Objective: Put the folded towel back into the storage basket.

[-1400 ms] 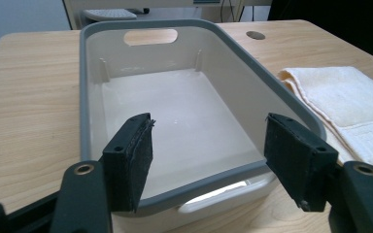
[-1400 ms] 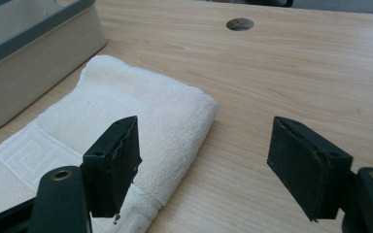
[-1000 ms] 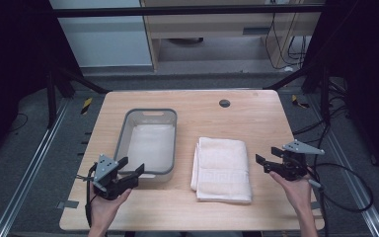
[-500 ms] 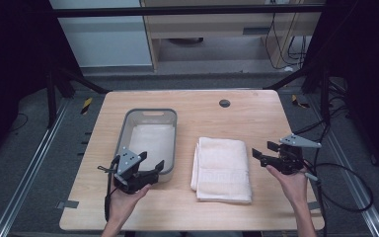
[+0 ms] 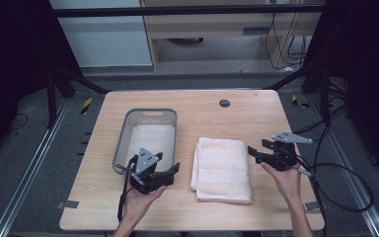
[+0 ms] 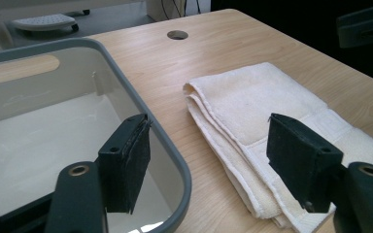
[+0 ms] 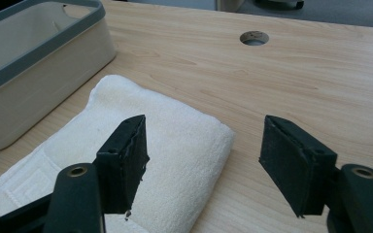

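Left claw (image 5: 170,173), jaws wide and empty, has slid from eight o'clock toward the folded towel (image 5: 223,168); right claw (image 5: 254,152), narrowing, waits opposite.

A light wooden table (image 5: 246,118) fills the middle of the high view, with a round dark hole (image 5: 224,103) near its far edge, upper centre of the frame. Beyond it, at the top, stands a pale cabinet (image 5: 106,34) beside a wooden shelf unit (image 5: 212,24). Black cables (image 5: 340,173) loop over the grey floor (image 5: 29,168) at the right, and a yellow-and-black striped piece (image 5: 86,104) lies at the left of the table.
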Demonstrator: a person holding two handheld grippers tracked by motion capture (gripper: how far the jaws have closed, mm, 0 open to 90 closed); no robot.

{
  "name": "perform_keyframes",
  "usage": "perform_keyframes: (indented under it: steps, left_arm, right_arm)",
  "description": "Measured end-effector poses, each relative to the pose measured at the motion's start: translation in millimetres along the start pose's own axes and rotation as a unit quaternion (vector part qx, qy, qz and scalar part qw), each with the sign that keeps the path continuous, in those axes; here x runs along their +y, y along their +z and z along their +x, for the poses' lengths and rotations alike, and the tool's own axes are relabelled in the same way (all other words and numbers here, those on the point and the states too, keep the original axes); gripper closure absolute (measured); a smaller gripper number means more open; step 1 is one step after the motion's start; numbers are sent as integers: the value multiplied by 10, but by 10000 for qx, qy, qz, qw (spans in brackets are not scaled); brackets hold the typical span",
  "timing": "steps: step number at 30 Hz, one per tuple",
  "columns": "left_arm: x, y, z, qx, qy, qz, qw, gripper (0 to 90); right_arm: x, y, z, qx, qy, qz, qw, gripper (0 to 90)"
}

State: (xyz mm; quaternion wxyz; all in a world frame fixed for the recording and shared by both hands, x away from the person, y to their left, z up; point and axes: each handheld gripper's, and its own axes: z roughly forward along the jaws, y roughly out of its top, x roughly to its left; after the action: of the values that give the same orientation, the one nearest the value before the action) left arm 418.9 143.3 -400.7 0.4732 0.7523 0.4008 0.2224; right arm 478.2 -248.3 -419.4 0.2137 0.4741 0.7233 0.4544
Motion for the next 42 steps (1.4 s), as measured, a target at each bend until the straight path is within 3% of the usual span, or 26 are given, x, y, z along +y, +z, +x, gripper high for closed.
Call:
perform_keyframes:
  steps: [8, 19, 30, 35, 42]
  left_arm:
    - [-29, 126, -117, -116, 131, 175, 9997, 341]
    - [-84, 289, -295, -355, 234, 447, 9981, 372]
    - [-166, 379, -391, -370, 340, 593, 9970, 379]
    - [-247, 471, -470, -396, 420, 829, 9949, 381]
    - [-316, 568, -529, -456, 373, 994, 9933, 369]
  right_arm:
    - [4, 67, -19, -14, 56, -4, 10000, 332]
    - [-47, 223, 27, -4, -74, 193, 9998, 314]
    - [-66, 281, 25, -43, -153, 227, 9996, 277]
    - [-87, 327, 29, -69, -135, 292, 9995, 276]
    - [-148, 365, -54, -77, 19, 262, 9996, 293]
